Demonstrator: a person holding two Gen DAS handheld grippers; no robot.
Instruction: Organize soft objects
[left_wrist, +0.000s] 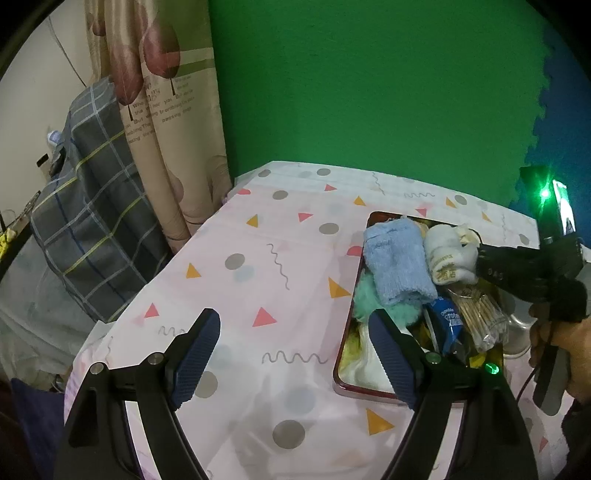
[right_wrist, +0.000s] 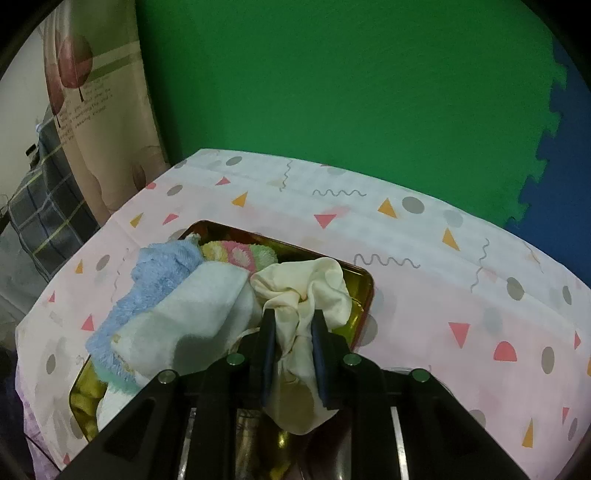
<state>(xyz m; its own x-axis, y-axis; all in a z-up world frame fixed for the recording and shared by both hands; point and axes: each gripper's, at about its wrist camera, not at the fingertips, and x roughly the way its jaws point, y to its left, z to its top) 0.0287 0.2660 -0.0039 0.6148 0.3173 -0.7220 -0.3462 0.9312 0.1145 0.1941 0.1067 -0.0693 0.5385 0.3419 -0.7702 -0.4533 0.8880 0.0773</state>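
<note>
A red-rimmed tray (left_wrist: 364, 392) with a gold inside sits on the pink patterned tablecloth (left_wrist: 280, 258), piled with soft things. A blue towel (left_wrist: 395, 266) lies beside a white sock bundle (left_wrist: 448, 258), with teal fluff (left_wrist: 369, 299) below. My left gripper (left_wrist: 295, 350) stands open over bare cloth, just left of the tray. In the right wrist view my right gripper (right_wrist: 294, 332) is shut on a crumpled cream cloth (right_wrist: 306, 284) above the tray rim (right_wrist: 365, 275). Next to it lie the blue towel (right_wrist: 155, 288), a white cloth (right_wrist: 192, 314) and a pastel towel (right_wrist: 236, 254).
The tray also holds a clear pack of thin sticks (left_wrist: 484, 314) and a blue packet (left_wrist: 451, 318). A person's hand (left_wrist: 557, 339) grips the right tool. Plaid bedding (left_wrist: 92, 221) and a curtain (left_wrist: 166, 110) are off the table's left; a green wall (left_wrist: 369, 92) stands behind.
</note>
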